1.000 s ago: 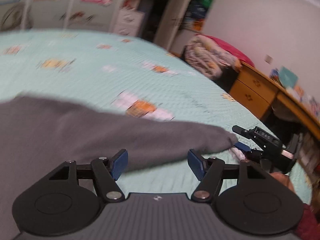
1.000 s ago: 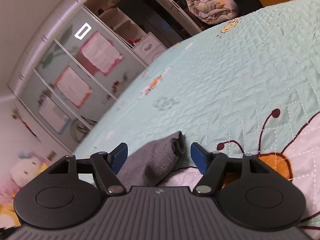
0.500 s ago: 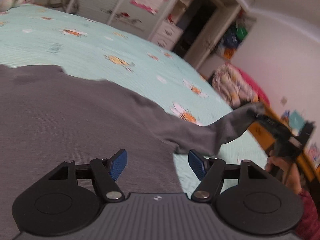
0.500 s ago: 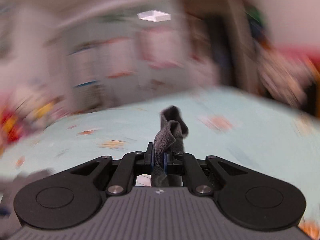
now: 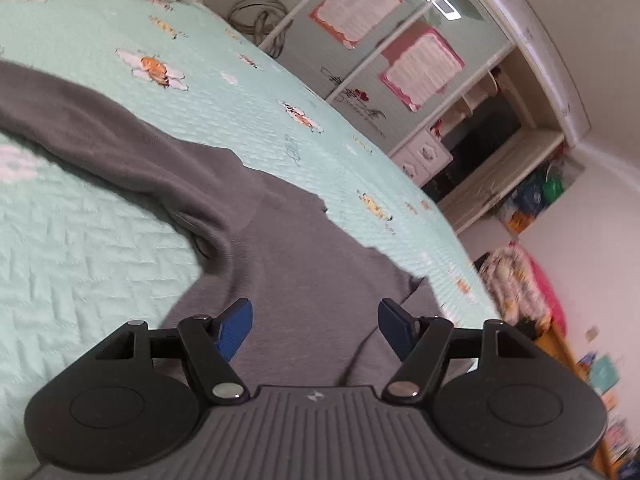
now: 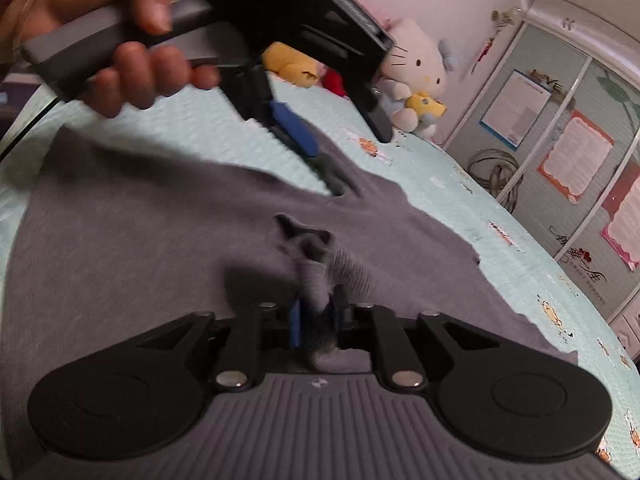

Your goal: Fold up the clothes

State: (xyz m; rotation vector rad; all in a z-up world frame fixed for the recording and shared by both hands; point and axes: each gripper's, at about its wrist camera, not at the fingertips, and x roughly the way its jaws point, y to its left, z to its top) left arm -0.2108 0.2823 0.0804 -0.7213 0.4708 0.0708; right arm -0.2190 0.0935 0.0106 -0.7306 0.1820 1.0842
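A grey long-sleeved garment (image 5: 304, 264) lies spread on a mint-green quilted bed (image 5: 80, 240); one sleeve (image 5: 100, 132) runs off to the left. My left gripper (image 5: 314, 322) is open and empty, just above the garment's body. My right gripper (image 6: 316, 320) is shut on the end of the other grey sleeve (image 6: 320, 276), held over the garment's body (image 6: 120, 248). In the right wrist view, the left gripper (image 6: 304, 136) shows above the cloth, held in a hand.
Plush toys (image 6: 416, 68) sit at the head of the bed. A wardrobe with papers on its doors (image 5: 400, 40) stands beyond the bed. A bundle of bedding (image 5: 516, 284) and a wooden desk (image 5: 576, 352) are at the right.
My right gripper closed on the sleeve end, lifted it and carried it across over the garment's body. My left gripper stayed open and swung over the body.
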